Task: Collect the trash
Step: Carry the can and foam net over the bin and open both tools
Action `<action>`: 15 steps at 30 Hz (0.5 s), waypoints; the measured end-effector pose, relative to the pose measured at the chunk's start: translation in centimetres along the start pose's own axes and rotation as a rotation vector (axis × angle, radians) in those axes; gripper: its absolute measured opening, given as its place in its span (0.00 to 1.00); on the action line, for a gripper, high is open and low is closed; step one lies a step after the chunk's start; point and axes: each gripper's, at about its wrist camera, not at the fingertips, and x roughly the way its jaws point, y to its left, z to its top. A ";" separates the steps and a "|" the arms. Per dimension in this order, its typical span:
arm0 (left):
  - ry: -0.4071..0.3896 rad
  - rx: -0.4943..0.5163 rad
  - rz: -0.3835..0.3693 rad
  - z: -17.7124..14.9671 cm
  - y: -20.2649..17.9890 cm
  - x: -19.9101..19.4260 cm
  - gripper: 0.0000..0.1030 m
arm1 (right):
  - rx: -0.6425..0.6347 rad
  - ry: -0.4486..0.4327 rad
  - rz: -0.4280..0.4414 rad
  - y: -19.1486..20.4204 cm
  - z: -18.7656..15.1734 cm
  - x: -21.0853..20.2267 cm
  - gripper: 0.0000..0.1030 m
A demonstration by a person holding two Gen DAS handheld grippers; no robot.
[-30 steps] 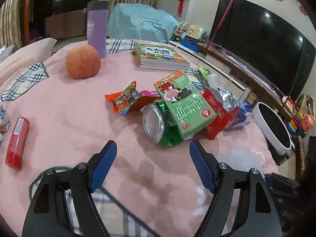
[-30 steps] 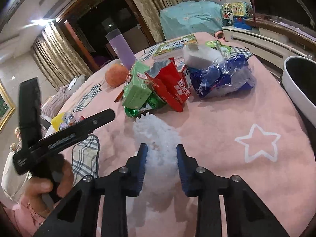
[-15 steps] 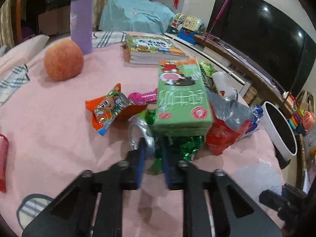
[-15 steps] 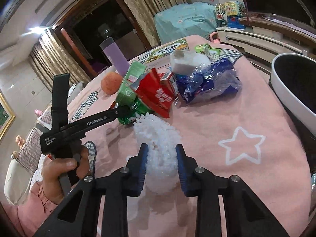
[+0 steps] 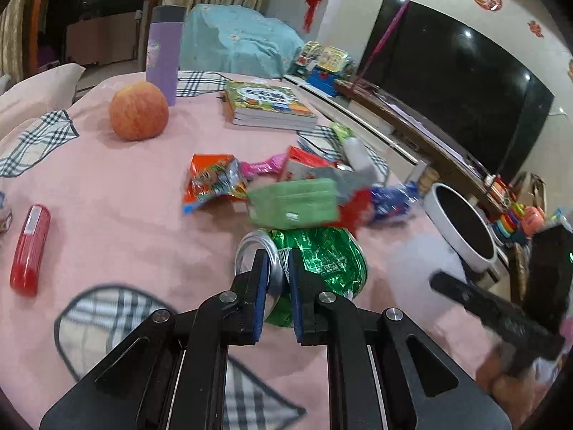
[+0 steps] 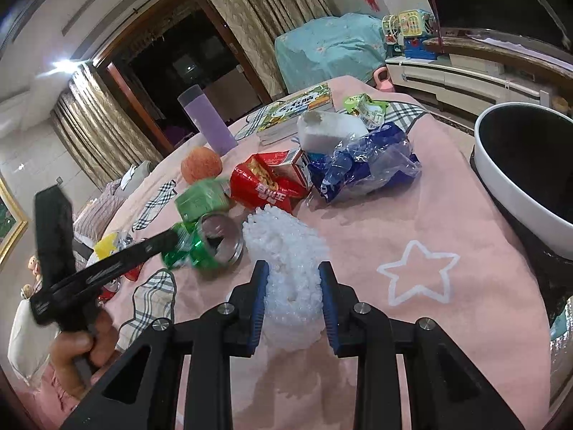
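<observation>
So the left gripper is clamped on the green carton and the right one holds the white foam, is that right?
Not quite. The left gripper is clamped on the crushed green can, as the left wrist view shows; the green carton lies loose behind it. The right gripper does hold the white foam.

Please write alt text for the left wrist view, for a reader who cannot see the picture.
The left gripper is shut on the rim of a crushed green can lying on a pink tablecloth. Behind the can lie a green carton and snack wrappers; farther back stand an apple, a purple bottle and books. A white bin is at the right.
</observation>
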 end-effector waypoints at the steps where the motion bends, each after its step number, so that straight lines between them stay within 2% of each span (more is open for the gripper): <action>1: 0.001 0.006 0.000 -0.3 -0.2 -0.3 0.10 | -0.001 -0.003 0.001 0.0 0.0 -0.2 0.28; 7: 0.030 0.042 -0.030 -2.3 -2.4 -0.5 0.10 | -0.009 -0.028 -0.015 -0.3 -0.1 -1.7 0.28; 13: 0.117 0.066 0.003 -3.6 -3.5 1.8 0.12 | -0.005 -0.032 -0.055 -1.2 -0.5 -2.9 0.28; 15: 0.108 0.056 0.006 -3.8 -3.4 1.8 0.12 | -0.006 -0.024 -0.072 -1.5 -0.8 -2.9 0.28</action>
